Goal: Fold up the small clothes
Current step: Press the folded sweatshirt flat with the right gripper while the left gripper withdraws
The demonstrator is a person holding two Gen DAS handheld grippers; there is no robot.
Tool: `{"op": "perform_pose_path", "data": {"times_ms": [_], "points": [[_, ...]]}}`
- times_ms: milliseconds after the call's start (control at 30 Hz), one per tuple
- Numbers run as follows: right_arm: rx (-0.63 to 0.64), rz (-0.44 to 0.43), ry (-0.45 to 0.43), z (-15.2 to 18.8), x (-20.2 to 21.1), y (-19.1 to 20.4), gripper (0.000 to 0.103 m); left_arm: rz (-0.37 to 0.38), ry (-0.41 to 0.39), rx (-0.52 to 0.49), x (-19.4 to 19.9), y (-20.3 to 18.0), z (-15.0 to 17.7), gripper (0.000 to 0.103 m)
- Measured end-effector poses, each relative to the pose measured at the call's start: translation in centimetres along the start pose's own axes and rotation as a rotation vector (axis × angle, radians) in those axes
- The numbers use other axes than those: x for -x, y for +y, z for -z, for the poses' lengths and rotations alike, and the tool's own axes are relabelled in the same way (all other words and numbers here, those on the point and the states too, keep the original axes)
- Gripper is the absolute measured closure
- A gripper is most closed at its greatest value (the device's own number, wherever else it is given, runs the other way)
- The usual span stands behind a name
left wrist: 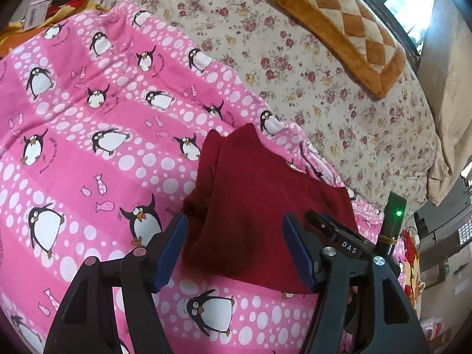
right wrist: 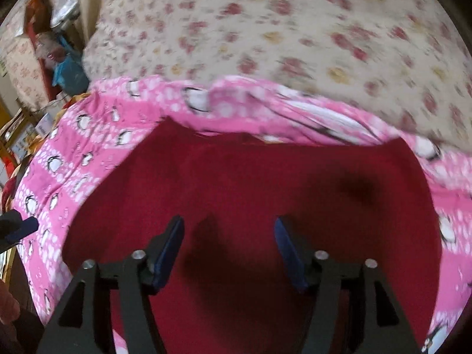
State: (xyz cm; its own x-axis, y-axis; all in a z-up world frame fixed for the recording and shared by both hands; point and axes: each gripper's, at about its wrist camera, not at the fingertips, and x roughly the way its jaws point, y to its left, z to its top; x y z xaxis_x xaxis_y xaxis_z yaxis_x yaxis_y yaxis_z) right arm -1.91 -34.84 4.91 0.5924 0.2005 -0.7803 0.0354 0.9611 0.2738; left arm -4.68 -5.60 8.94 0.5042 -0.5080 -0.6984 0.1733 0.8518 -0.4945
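Dark red garment [left wrist: 259, 206] lay on a pink penguin-print blanket [left wrist: 88, 135] spread over a floral bedspread [left wrist: 339, 94]. Left gripper [left wrist: 234, 253] hung just above the garment's near edge, its blue pads apart and gripping nothing. Right gripper [right wrist: 228, 253], seen in a blurred view, hung over the red cloth [right wrist: 265, 183] with its pads likewise spread and empty. An orange checked cushion [left wrist: 339, 26] sat farther up the bed.
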Motion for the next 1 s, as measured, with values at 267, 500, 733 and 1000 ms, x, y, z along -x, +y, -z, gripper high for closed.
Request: {"op": "perform_pose_path", "data": {"times_ms": [267,500,733,1000], "points": [[-0.028,-0.024,0.022,1.1,0.3,-0.2,0.032,-0.129,-0.004,0.008,-0.7,1.2,0.6,0.057],[-0.009,-0.055,0.031,0.7,0.6,1.6,0.032,-0.360,-0.159,0.040,1.4,2.6,0.4,0.057],[0.030,-0.063,0.026,-1.1,-1.3,4.0,0.032,-0.385,-0.158,0.093,1.3,4.4,-0.1,0.057],[0.134,-0.038,0.046,-6.3,-8.0,8.9,0.033,-0.415,-0.157,0.083,0.7,4.6,-0.3,0.057]]}}
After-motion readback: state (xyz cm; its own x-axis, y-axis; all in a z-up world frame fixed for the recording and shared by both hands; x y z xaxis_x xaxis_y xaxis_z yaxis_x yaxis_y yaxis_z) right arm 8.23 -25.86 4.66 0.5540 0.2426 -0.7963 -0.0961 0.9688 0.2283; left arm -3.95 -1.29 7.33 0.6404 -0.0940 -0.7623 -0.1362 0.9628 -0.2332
